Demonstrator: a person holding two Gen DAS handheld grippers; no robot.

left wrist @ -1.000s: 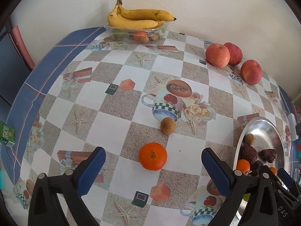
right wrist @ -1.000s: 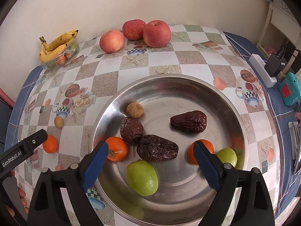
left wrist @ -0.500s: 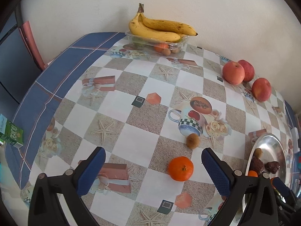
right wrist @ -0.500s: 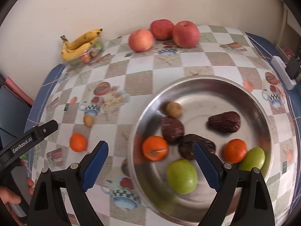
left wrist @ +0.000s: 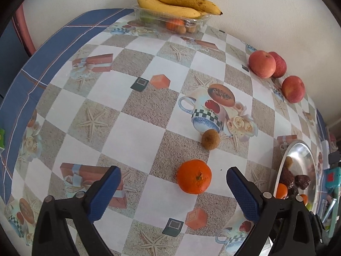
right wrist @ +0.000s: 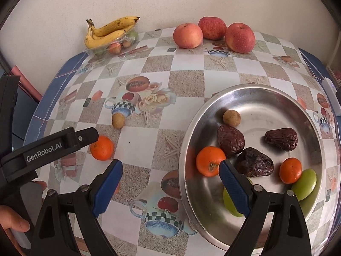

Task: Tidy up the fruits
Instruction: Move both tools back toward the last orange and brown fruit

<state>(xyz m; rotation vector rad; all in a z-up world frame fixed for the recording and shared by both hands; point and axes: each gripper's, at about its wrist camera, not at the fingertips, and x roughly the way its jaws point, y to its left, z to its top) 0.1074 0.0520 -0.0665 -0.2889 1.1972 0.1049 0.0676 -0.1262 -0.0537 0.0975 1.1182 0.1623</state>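
An orange mandarin [left wrist: 194,176] lies on the patterned tablecloth, just ahead of my open, empty left gripper [left wrist: 173,188] and right of its centre. A small brown fruit [left wrist: 210,139] lies beyond it. In the right wrist view the mandarin [right wrist: 101,147] lies beside the left gripper's finger [right wrist: 70,141]. My right gripper [right wrist: 170,183] is open and empty over the left rim of a steel dish [right wrist: 266,98]. The dish holds mandarins [right wrist: 210,161], dark dates [right wrist: 254,162], green fruits [right wrist: 303,184] and a small brown fruit [right wrist: 231,118].
Bananas [left wrist: 177,4] lie on a clear tray of small fruit at the far wall. Three apples [left wrist: 262,64] stand along the wall to the right; they also show in the right wrist view [right wrist: 187,35]. A teal device [left wrist: 331,176] sits past the dish.
The left gripper swung left, then came back closer to the mandarin. The right gripper shifted left, so the dish now lies to its right. Both stayed open.
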